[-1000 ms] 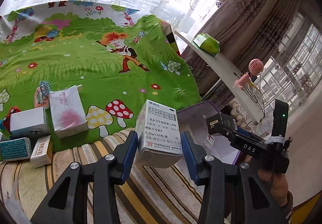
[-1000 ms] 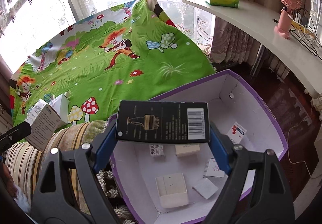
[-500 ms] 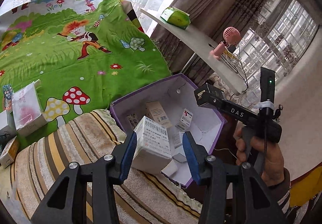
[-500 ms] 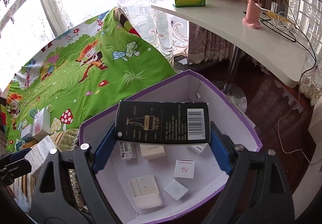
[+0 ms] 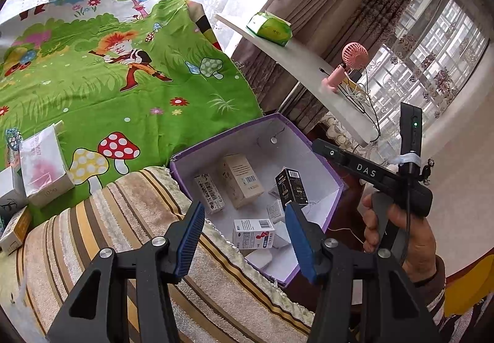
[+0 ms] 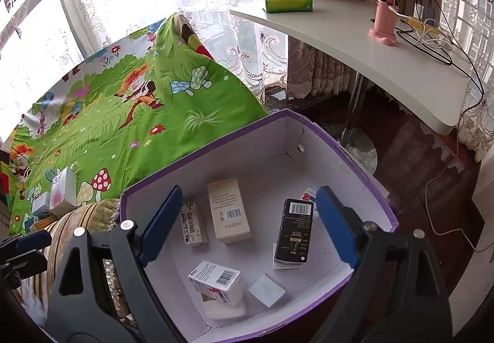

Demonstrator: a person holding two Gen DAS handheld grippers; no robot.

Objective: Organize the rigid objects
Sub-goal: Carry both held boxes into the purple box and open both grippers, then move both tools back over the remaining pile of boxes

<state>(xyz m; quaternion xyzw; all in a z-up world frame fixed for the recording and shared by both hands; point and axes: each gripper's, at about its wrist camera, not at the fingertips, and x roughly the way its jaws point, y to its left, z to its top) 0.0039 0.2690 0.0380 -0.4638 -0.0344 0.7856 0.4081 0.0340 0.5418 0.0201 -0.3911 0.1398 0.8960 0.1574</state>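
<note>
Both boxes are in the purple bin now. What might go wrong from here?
1. The purple bin sits at the striped cushion's edge, so a bump could tip it.
2. The black box leans on other boxes and may topple.
3. The left gripper, its jaws just opening, hangs near the rim.

Below the right gripper (image 6: 247, 225), the purple box (image 6: 364, 179) is open-topped; bare floor lies between its fingers, flanked by a black carton (image 6: 293, 229) right and a beige carton (image 6: 228, 210) left.
</note>
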